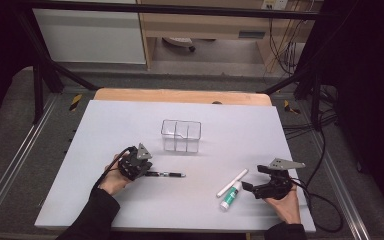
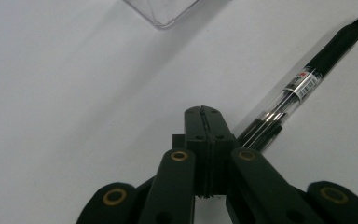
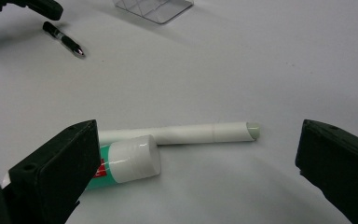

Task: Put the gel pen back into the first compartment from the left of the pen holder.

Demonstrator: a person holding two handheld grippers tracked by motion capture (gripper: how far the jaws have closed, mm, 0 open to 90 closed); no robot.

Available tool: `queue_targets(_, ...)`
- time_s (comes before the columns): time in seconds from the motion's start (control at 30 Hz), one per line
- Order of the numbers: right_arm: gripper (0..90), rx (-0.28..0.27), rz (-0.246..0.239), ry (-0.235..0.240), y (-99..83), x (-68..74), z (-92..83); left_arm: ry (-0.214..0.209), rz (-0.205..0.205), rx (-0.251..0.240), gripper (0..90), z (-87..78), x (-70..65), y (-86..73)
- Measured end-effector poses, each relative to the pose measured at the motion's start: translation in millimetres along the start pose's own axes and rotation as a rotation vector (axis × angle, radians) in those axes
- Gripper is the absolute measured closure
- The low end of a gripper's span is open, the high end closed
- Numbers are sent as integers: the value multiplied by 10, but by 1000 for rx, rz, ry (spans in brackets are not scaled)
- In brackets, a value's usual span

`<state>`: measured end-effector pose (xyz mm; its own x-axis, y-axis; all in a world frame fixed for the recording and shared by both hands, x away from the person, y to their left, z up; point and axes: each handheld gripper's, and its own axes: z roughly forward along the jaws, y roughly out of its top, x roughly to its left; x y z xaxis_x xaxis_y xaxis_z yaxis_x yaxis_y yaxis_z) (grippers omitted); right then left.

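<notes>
A black pen (image 1: 167, 174) (image 2: 307, 74) with a clear barrel lies on the white table, pointing right. My left gripper (image 1: 147, 173) (image 2: 203, 112) is down at the pen's rear end with its jaws shut pad to pad. The pen runs out from under the right jaw, and its rear end is hidden there. A white marker (image 1: 232, 182) (image 3: 182, 134) and a green-and-white glue stick (image 1: 230, 196) (image 3: 126, 161) lie side by side just ahead of my right gripper (image 1: 252, 178) (image 3: 196, 140). Its jaws stand wide open and touch neither.
A clear plastic box (image 1: 181, 135) (image 3: 154, 7) with dividers stands on the white tabletop (image 1: 105, 125), behind both grippers. Black frame bars and cables run along the table's sides. Far off in the right gripper view lie the pen (image 3: 63, 37) and the left gripper.
</notes>
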<state>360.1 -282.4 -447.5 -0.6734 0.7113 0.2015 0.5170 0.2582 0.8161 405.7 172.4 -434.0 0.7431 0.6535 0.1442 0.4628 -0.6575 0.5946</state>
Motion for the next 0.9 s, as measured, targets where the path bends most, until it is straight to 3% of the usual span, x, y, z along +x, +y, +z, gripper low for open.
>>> queue_targets(0.57,3,2,-1,-2,1,0,0,-43,-11,28,890,-14,-42,-51)
queue_targets(0.9,4,3,-3,-3,0,0,1,-79,6,35,890,-89,-118,-118)
